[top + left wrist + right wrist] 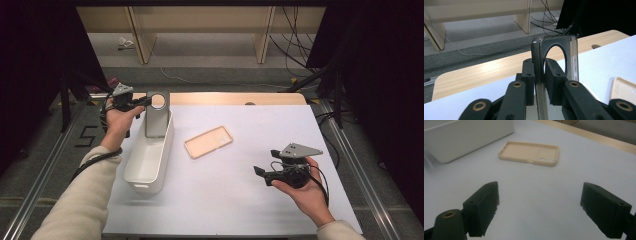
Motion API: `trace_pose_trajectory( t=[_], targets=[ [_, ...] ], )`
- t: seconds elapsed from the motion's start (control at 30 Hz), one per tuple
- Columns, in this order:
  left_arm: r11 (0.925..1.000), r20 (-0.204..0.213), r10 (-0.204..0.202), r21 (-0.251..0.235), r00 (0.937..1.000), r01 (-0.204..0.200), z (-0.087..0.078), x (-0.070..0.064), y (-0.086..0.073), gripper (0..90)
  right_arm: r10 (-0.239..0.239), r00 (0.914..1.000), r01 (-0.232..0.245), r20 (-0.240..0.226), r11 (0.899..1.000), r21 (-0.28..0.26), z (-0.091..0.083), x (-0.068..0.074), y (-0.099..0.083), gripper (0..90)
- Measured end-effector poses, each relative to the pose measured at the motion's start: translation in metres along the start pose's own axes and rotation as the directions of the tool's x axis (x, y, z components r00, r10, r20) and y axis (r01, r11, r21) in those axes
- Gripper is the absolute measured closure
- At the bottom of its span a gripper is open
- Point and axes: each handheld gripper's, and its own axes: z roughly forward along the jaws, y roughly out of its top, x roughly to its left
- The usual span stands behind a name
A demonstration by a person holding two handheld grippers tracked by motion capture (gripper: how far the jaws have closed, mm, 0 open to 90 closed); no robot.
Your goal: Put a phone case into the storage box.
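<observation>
My left gripper is shut on the top edge of a dark grey phone case with a round camera hole, holding it upright over the far end of a white bin. In the left gripper view the grey phone case is clamped edge-on between the jaws of the left gripper. A beige phone case lies open side up at the table's middle. My right gripper hovers open at the right front, jaws pointing left. In the right gripper view the beige phone case lies beyond the wide-apart jaws of the right gripper.
The white bin's corner shows at upper left in the right gripper view. A white mat covers the wooden table. Shelving legs and cables stand on the floor behind the table.
</observation>
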Motion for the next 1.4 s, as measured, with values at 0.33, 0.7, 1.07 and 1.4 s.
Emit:
trace_pose_trajectory(
  t=[0.33, 0.7, 1.07, 1.4],
  targets=[
    [0.9995, -0.027, 0.006, 0.032, 0.9996, -0.005, 0.004, 0.0, -0.002, 75.9, -0.001, 1.0, 0.001, -0.001, 1.0, 0.0, 0.0, 0.0, 0.0, 16.2],
    [0.9982, -0.05, 0.022, 0.056, 0.9985, -0.019, 0.005, -0.003, 0.001, 69.9, -0.002, 1.0, 0.002, -0.003, 1.0, 0.001, 0.0, 0.001, 0.0, 16.2],
    [0.997, -0.067, -0.041, 0.063, 0.9969, 0.045, -0.004, -0.01, 0.012, 37.2, -0.001, 1.0, 0.001, -0.003, 1.0, 0.002, 0.001, 0.0, 0.0, 16.2],
    [0.9994, -0.063, -0.001, 0.035, 0.998, 0.003, -0.026, -0.024, 0.022, 17.7, 0.002, 1.0, -0.002, -0.004, 1.0, 0.006, 0.001, 0.001, 0.0, 16.2]
  ],
)
